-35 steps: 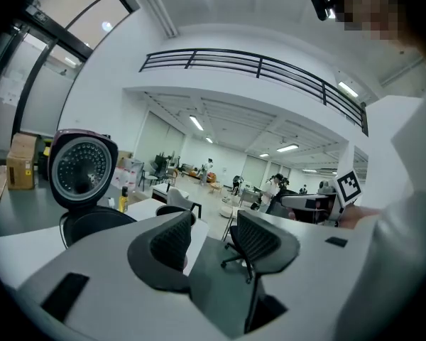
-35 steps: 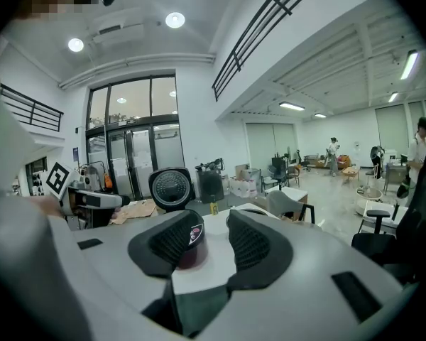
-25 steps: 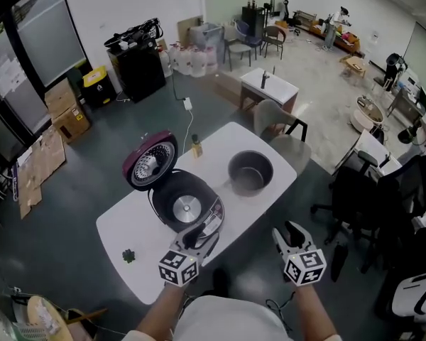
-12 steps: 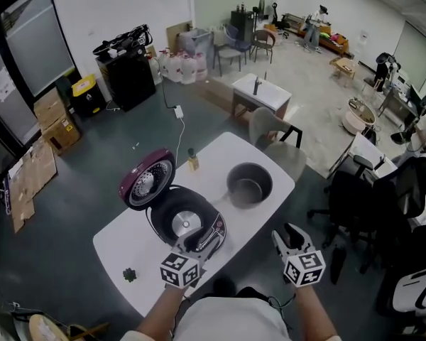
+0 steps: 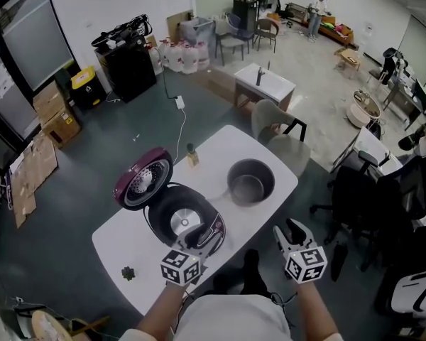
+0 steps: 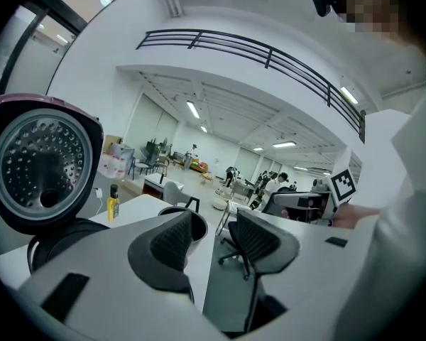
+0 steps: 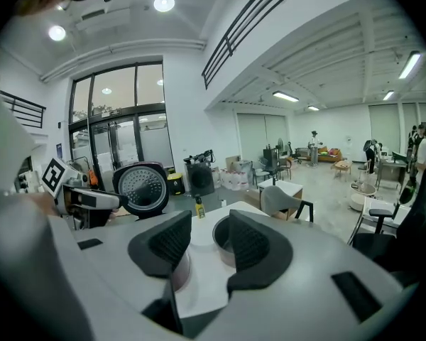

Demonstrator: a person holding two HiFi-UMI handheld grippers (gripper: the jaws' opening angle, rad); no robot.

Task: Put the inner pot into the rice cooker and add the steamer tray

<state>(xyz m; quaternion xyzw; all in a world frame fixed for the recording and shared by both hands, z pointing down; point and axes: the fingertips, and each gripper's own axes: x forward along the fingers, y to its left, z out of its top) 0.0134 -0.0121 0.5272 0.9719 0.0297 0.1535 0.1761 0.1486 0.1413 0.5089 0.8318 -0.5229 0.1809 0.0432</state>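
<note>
The dark rice cooker stands open on the white table, its purple lid raised to the left. The grey inner pot sits on the table to the cooker's right. My left gripper hovers open at the cooker's near rim, nothing between its fingers. My right gripper is open and empty, just off the table's near edge, short of the pot. The left gripper view shows the lid and the pot. In the right gripper view the pot lies behind the fingers. I see no steamer tray.
A small amber bottle stands behind the cooker and pot. A small green object lies near the table's left front corner. A chair stands at the far side and office chairs to the right. A cable runs across the floor.
The view has drawn slightly nearer to the table, and both grippers have come along with it toward the cooker and pot. Their jaws look as wide as before.
</note>
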